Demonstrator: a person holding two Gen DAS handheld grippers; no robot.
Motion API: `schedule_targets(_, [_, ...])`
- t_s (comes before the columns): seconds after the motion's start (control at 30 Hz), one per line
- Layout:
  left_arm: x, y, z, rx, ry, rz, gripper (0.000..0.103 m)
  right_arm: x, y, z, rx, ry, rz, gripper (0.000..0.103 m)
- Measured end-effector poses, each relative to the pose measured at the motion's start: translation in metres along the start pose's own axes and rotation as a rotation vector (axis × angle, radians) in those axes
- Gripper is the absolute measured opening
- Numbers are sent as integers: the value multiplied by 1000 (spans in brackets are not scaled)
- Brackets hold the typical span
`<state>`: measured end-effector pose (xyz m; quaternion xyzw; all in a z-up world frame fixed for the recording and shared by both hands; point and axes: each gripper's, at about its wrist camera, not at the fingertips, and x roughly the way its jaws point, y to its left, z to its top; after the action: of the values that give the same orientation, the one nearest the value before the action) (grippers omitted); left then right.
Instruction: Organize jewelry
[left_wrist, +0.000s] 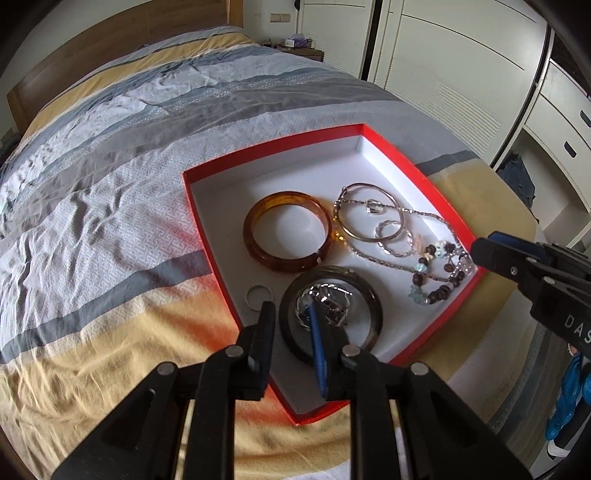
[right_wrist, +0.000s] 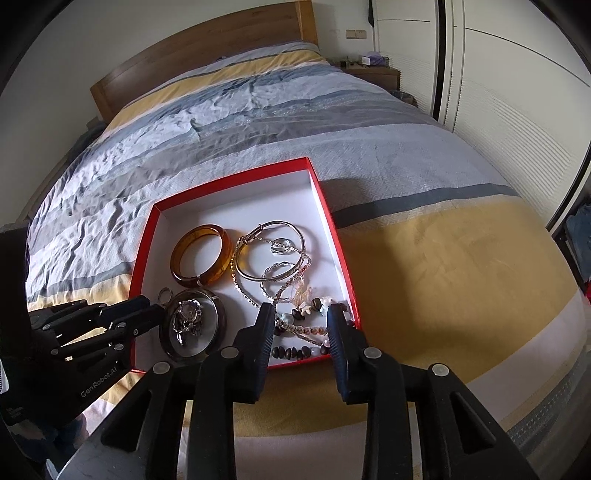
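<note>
A red box with a white floor (left_wrist: 295, 173) (right_wrist: 240, 206) lies on the bed. In it are an amber bangle (left_wrist: 286, 197) (right_wrist: 201, 229), a silver bangle (left_wrist: 360, 238), a chain necklace (left_wrist: 417, 214), a bead bracelet (left_wrist: 439, 291) (right_wrist: 295, 350), a small ring (left_wrist: 247, 295) and a dark bangle (left_wrist: 375, 314) (right_wrist: 220, 314) around a heap of silver pieces (left_wrist: 328, 299). My left gripper (left_wrist: 290, 306) (right_wrist: 147, 308) hovers over the dark bangle's near-left rim, slightly open, nothing pinched. My right gripper (right_wrist: 301, 310) (left_wrist: 487, 243) stands open over the bead bracelet.
The box rests on a striped grey, blue and yellow quilt (left_wrist: 110, 221) that is wrinkled. A wooden headboard (right_wrist: 192, 51) closes the far end. White wardrobe doors (right_wrist: 517, 110) run along the right, with a nightstand (right_wrist: 373, 70) beside the bed.
</note>
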<state>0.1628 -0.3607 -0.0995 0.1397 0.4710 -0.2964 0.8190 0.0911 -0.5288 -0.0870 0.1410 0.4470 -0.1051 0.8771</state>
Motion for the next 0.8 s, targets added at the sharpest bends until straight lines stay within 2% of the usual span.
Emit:
schedule_targets(0.17, [-23,-1,-3,13,-33,14,20,-17,5,-2,-5,-24,-3,34])
schedule_targets(0.23, [-33,-1,-5,13,-47,23,26,-24,9,-3,-11,-34,-5,34])
schedule_targets(0.27, [-40,0,-6,10,-56,24,33,-28,11,-3,-14,-39,-3,35])
schedule_targets(0.3, [-45,1,-7,7,-65,29,36,-33,14,-4,-17,-43,0,35])
schedule_targets(0.8, [-139,14,-43,-10,-144,66,38,-96,71,-29,-96,-94,38,37])
